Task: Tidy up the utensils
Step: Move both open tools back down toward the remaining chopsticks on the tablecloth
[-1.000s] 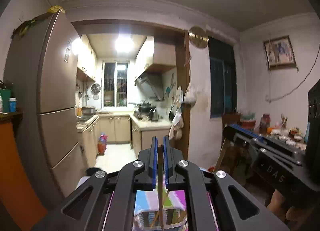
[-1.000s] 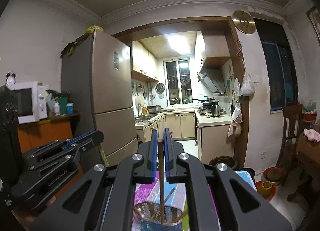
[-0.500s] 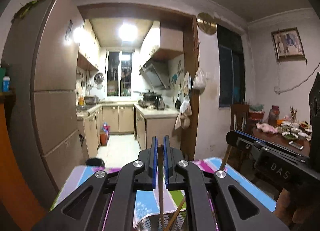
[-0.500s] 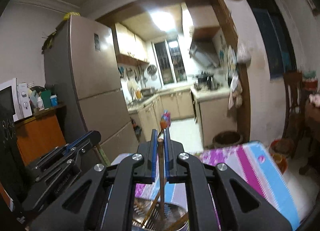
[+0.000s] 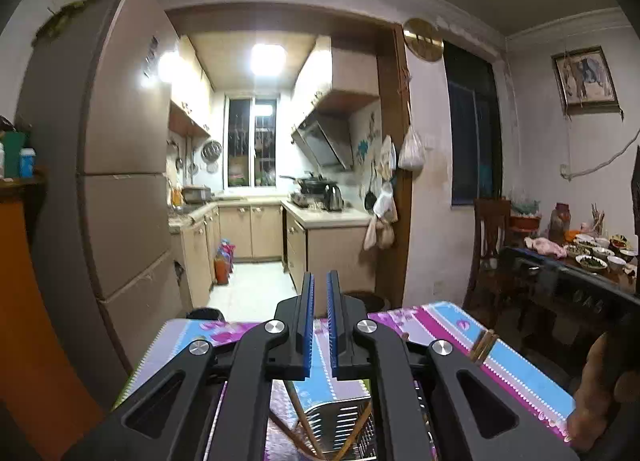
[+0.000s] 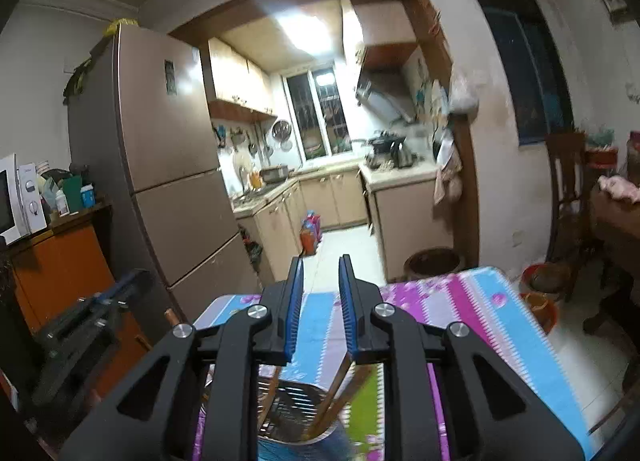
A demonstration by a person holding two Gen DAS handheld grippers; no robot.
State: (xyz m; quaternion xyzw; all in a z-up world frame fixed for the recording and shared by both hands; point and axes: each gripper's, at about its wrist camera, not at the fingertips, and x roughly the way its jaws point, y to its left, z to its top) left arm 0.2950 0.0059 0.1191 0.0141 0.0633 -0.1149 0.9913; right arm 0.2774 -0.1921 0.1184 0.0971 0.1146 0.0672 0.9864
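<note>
**Both tools parted over the holder, nothing held**

Left tool [image 5: 319, 321]: blue pads stand slightly apart, with only the desk cloth showing in the gap. Nothing is between them. It hangs above a slotted metal holder [image 5: 340, 427] at the bottom of the left wrist view. Two wooden chopsticks [image 5: 298, 409] lean inside the holder, crossing low in the view.

Right tool [image 6: 319, 309]: pads are wider apart than the left ones and hold nothing. Directly below it sits the same holder [image 6: 288, 405], on the desk [image 6: 472, 313] with its pink, blue and white striped cloth. Chopsticks [image 6: 340, 385] stand tilted in the holder, their tops leaning against its rim under the right pad. A further stick [image 6: 269, 393] leans on the left side.

In the right wrist view the left tool [image 6: 80, 325] appears blurred at the left edge, beside the desk. In the left wrist view the right tool [image 5: 568, 281] sits at the right edge, with the person's hand [image 5: 604, 385] below it.

Background: fridge [image 5: 120, 181] on the left, with the kitchen behind it through a doorway.
</note>
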